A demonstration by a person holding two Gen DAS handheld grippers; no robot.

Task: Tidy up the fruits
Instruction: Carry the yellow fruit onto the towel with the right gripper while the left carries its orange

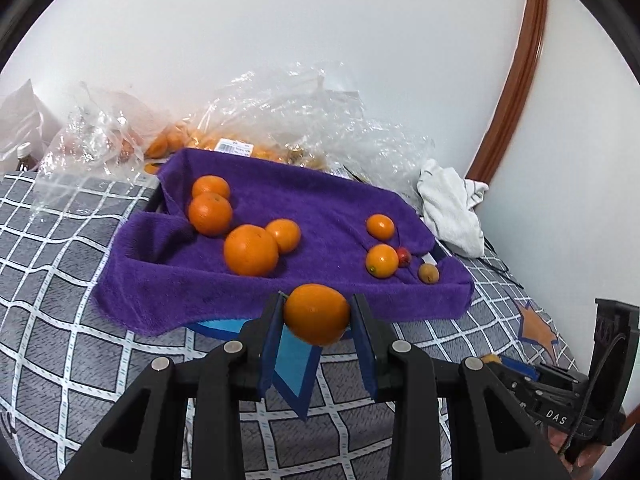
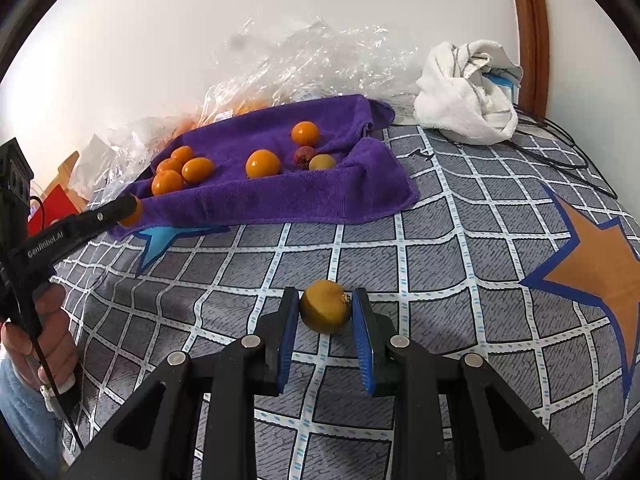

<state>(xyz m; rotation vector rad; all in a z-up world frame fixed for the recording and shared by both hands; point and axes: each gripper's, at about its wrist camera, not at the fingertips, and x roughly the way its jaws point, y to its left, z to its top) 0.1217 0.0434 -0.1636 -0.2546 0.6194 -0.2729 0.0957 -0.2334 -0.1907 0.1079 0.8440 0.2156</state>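
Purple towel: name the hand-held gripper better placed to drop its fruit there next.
Left. The left hand-held gripper holds its orange right at the purple towel edge; the right hand-held gripper sits farther back over the checked bedspread.

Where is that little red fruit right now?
The little red fruit lies on the purple towel, toward its right side in the left wrist view, touching an orange and near a small brownish fruit.

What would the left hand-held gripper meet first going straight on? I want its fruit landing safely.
Probably the purple towel: the left hand-held gripper, shut on an orange, points at its near folded edge. Depth is unclear.
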